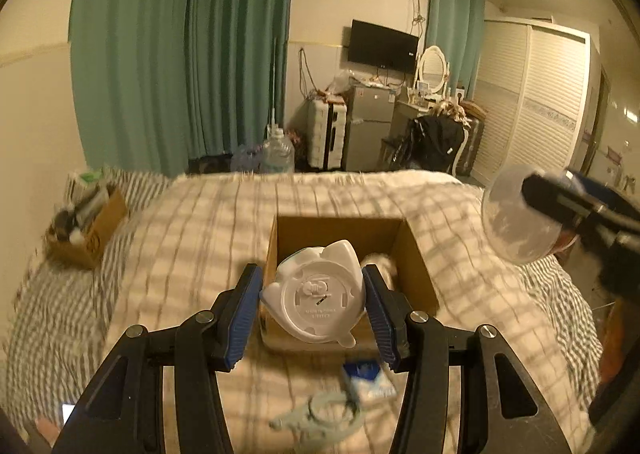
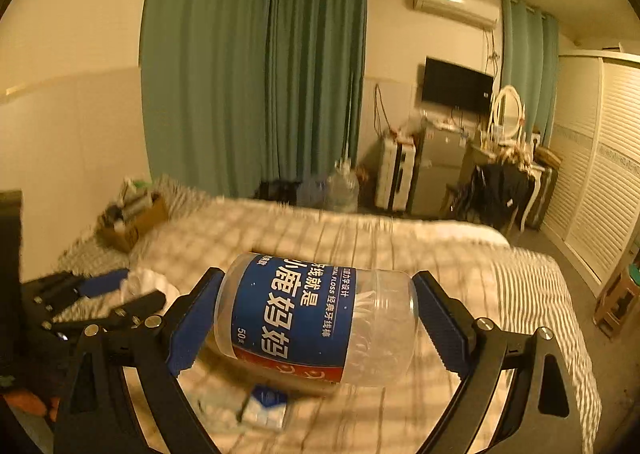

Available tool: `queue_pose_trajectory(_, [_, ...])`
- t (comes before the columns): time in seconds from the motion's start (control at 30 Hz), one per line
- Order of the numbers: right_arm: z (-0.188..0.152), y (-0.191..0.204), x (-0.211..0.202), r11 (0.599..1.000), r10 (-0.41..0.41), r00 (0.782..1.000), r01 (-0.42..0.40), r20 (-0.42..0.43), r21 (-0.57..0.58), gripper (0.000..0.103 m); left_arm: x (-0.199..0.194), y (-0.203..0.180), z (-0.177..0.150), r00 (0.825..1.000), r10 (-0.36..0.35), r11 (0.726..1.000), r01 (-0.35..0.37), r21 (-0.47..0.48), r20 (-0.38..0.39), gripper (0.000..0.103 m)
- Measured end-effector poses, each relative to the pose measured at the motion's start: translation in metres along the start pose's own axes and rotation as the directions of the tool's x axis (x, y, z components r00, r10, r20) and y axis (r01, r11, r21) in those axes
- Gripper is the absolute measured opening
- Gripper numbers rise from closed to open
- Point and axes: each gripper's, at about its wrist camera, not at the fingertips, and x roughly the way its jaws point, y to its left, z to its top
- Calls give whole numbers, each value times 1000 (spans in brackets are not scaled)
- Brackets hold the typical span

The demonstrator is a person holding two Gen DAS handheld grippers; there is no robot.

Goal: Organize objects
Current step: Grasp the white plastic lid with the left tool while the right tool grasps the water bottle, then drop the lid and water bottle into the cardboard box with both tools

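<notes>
Left claw (image 1: 314, 296) pinches a white cat-shaped container (image 1: 314, 294), held above the open cardboard box (image 1: 416, 254) mid-bed (image 1: 180, 234). Right claw (image 2: 316, 318) grips a clear floss jar (image 2: 316, 318) sideways, above the bed's near edge.

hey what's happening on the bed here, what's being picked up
A person is tidying with a gripper in each hand. The left gripper is clamped on a white plastic gadget, held above the open cardboard box on the checked blanket. The right gripper grips a clear dental floss jar with a blue label by its ends, lifted clear of the bed.
</notes>
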Motion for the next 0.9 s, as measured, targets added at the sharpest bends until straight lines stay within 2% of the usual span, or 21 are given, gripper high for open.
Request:
queue_pose_trajectory(0.13, [35, -7, 15, 1000, 0, 999, 0, 40, -6, 93, 22, -4, 34, 1000, 6, 1000, -6, 14, 14, 52])
queue_pose_trajectory(0.2, [48, -12, 30, 1000, 11, 999, -11, 39, 9, 93, 35, -7, 46, 1000, 22, 999, -23, 35, 16, 52])
queue_pose_trajectory(0.3, [58, -16, 64, 1000, 6, 1000, -6, 15, 23, 93, 65, -8, 53, 1000, 4, 999, -4, 38, -7, 52])
queue_pose_trajectory(0.4, [47, -18, 107, 999, 25, 999, -24, -38, 38, 93, 98, -6, 47, 999, 0, 999, 3, 45, -52, 52])
queue_pose_trajectory(0.5, [17, -16, 156, 998, 54, 991, -48, -125, 48, 93, 139, -4, 28, 993, -36, 998, 42, 45, -113, 52])
queue_pose_trajectory(0.67, [-30, -15, 213, 997, 70, 973, -63, -221, 39, 93, 182, 0, 0, 982, -58, 996, 70, 56, -179, 52])
queue_pose_trajectory(0.8, [-42, -24, 233, 994, 99, 966, -85, -240, 69, 93, 200, 5, -7, 979, -61, 996, 72, 50, -193, 52])
queue_pose_trajectory(0.9, [-41, -35, 232, 987, 129, 966, -102, -225, 126, 94, 199, 7, -9, 976, -88, 995, 95, 29, -199, 60])
